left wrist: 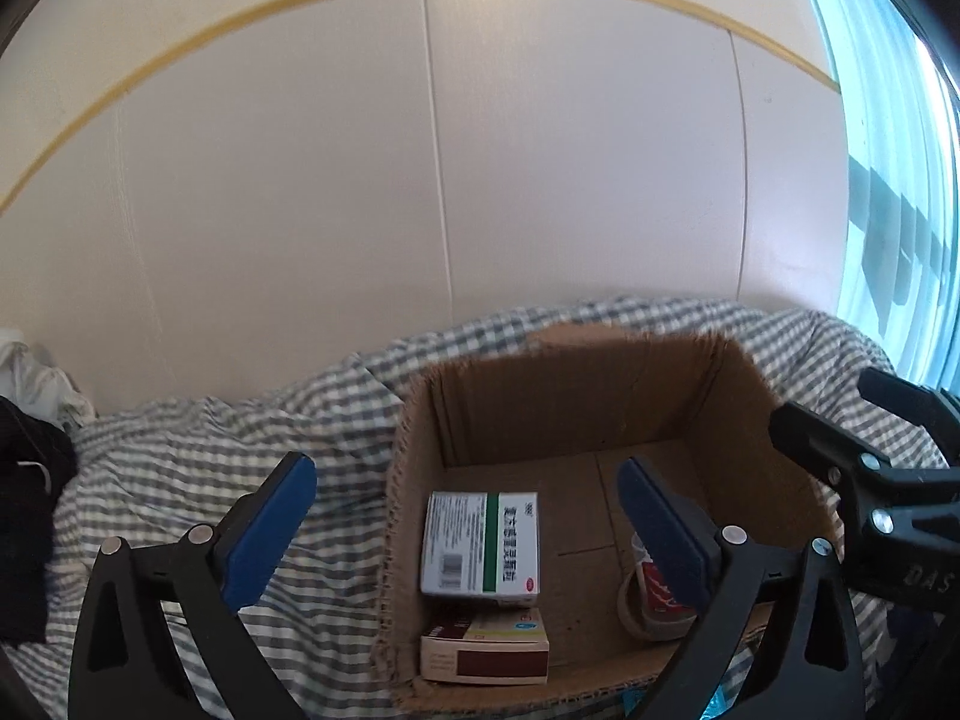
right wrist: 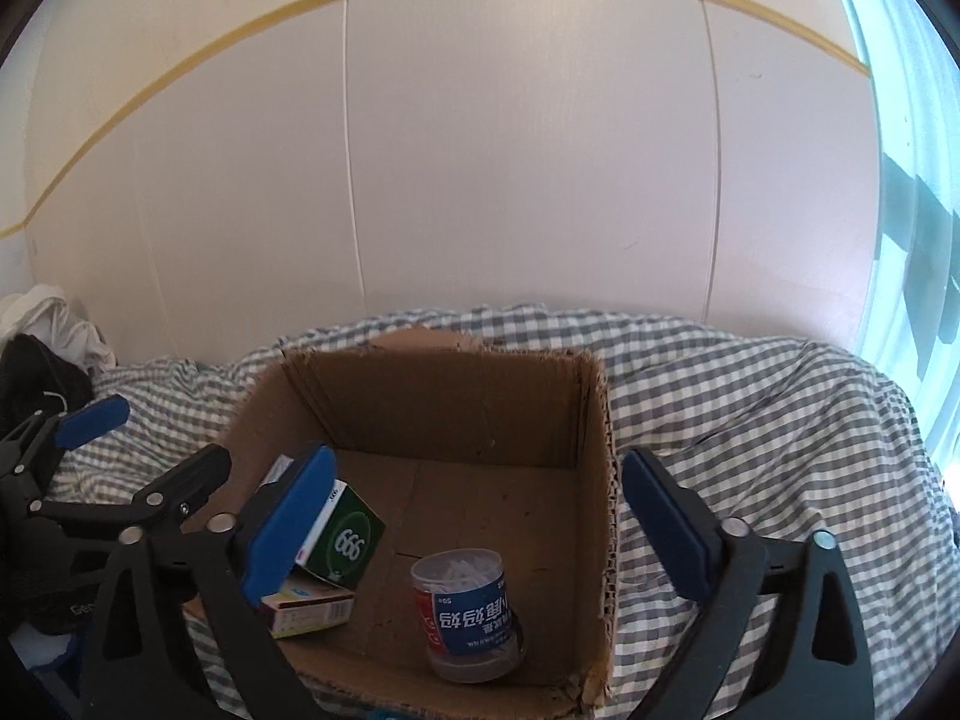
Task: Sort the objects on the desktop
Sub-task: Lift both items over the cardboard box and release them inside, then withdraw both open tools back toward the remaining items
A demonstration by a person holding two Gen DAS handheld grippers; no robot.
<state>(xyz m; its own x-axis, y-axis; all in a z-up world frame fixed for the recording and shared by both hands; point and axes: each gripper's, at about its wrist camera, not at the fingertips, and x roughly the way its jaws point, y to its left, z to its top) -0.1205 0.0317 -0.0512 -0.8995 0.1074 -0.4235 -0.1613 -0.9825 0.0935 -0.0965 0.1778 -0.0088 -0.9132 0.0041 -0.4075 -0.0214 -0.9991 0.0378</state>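
A pale panelled wall [left wrist: 288, 210] with a gold strip stands behind a bed-like surface draped in a grey-and-white checked cloth [left wrist: 198, 456], with a bright window at the right edge.

The left gripper [left wrist: 468, 528] is released, its blue pads spread wide with nothing pressed between them; it hangs over the near left rim of an open cardboard box [left wrist: 576, 396] that sits on the cloth. The right gripper [right wrist: 480, 525] is likewise spread wide and empty, hovering over the same box from the near side, its right pad out past the box's right wall.

Inside the box, on the floor at the left, a white and green medicine box [left wrist: 480, 543] lies tilted on top of a second, red and white carton [left wrist: 486, 645] (its end face reads 999 in the right wrist view). To the right of these a clear plastic tub [right wrist: 465, 612] with a blue and red label stands upright on the box floor, near the front wall, apart from the cartons.

At the far left, dark and white clothes [right wrist: 42, 348] lie heaped against the wall.
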